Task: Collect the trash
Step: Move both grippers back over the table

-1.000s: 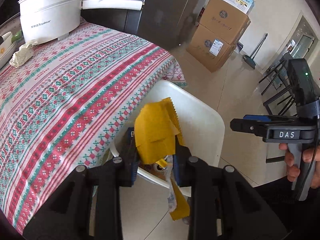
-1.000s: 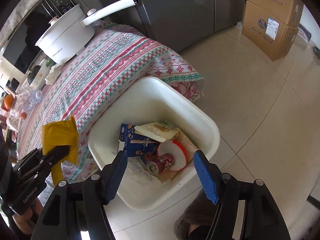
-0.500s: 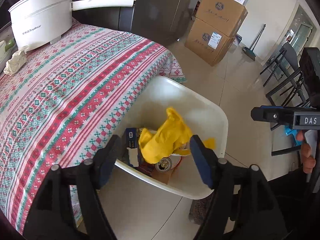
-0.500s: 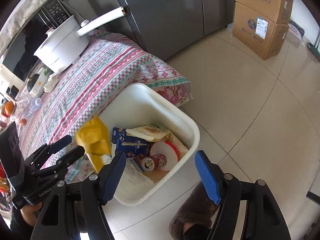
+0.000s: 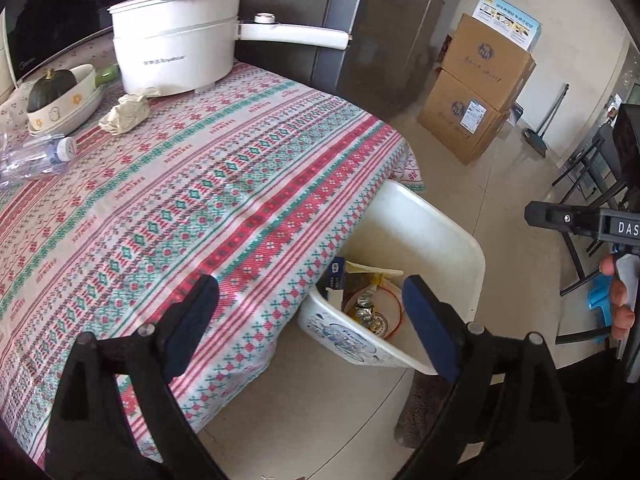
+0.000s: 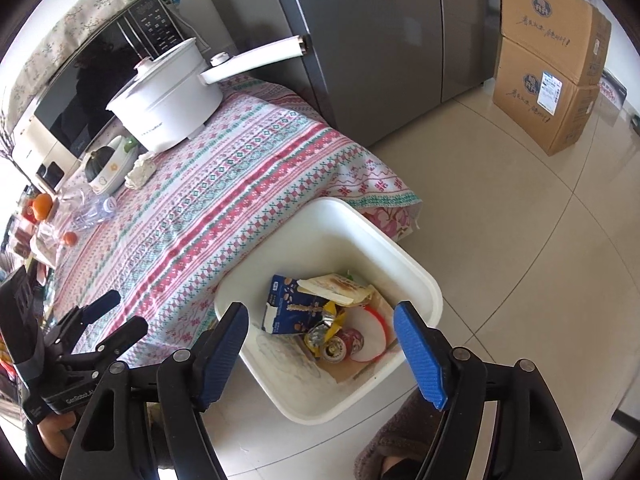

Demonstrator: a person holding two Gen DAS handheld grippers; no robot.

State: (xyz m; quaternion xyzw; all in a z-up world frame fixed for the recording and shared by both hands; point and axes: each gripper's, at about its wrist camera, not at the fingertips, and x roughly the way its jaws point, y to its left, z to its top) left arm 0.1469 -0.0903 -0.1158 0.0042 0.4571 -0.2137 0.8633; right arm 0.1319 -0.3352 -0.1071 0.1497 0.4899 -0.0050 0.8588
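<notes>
Glossy tile floor [image 6: 520, 240], white plastic tub [image 6: 420, 276] of crumpled wrappers [image 6: 326, 320]; both hand-held grippers [image 5: 310, 316] [image 6: 320, 344] wide, empty.

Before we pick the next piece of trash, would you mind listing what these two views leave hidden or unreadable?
- Bin contents, left wrist view: the near wall and tablecloth cover most of them.
- Plastic bottle, left wrist view: cut off by the left edge.
- Items beyond the oranges, right wrist view: too small and squeezed at the rim to name.
- Box label, right wrist view: print too small to read.
- Table legs: hidden under the cloth in both views.
</notes>
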